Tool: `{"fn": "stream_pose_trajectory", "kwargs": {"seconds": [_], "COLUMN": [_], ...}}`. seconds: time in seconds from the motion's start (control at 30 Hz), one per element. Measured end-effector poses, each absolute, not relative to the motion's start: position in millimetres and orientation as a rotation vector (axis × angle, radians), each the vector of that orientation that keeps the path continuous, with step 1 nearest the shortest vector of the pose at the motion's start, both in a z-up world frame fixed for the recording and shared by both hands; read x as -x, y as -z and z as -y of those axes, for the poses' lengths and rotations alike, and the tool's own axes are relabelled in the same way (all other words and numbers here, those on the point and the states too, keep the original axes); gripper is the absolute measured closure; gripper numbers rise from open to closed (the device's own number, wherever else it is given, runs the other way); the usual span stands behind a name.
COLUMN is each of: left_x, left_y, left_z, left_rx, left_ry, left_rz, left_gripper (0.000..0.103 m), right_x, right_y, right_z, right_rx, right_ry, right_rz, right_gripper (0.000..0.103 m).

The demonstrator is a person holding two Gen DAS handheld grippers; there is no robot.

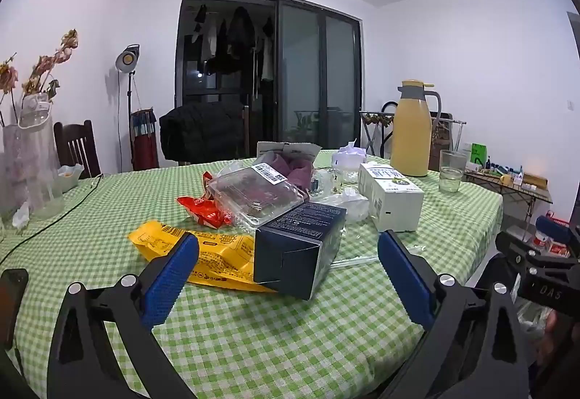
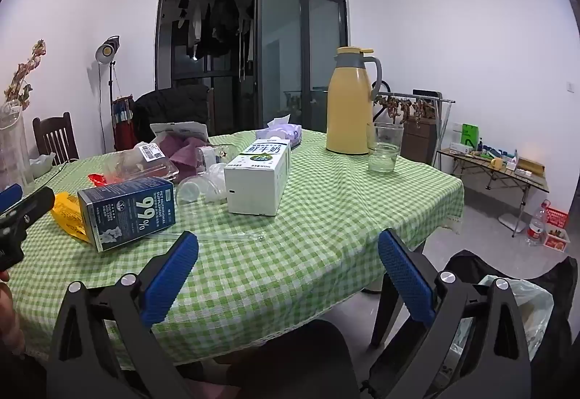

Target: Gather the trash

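Two grippers hover with jaws spread wide and empty: left gripper, right gripper. Trash lies mid-frame on the desk: a dark box touching a yellow wrapper, a white carton behind. Collecting looks not yet begun; next, probably close on the dark box.

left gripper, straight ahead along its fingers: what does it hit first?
Most likely the dark blue box, lying just ahead between the open fingers of the left gripper, partly atop the yellow wrapper. Depth is unclear, so it may pass over.
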State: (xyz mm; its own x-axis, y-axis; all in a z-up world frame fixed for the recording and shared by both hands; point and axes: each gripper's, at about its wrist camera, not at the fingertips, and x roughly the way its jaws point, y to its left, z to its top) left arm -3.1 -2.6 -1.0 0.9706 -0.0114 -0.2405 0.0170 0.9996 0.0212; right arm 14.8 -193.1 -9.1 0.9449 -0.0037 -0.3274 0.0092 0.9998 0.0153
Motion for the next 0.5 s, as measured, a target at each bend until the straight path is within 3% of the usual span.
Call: {"fn": "stream_pose_trajectory", "kwargs": {"seconds": [0.5], "left_x": [3.2], "left_y": [-2.8], "left_z": [1.6], "left_rx": [-0.028], "left_ry": [-0.001], "left_rz": [-0.228], "left_gripper": [0.007], "right_x": [-8.9], "right_y": [3.3], "right_z": [196.9], "right_rx": [-0.034], "right_ry": [0.012], "right_rz": [-0.304], "right_gripper": [0.008]}}
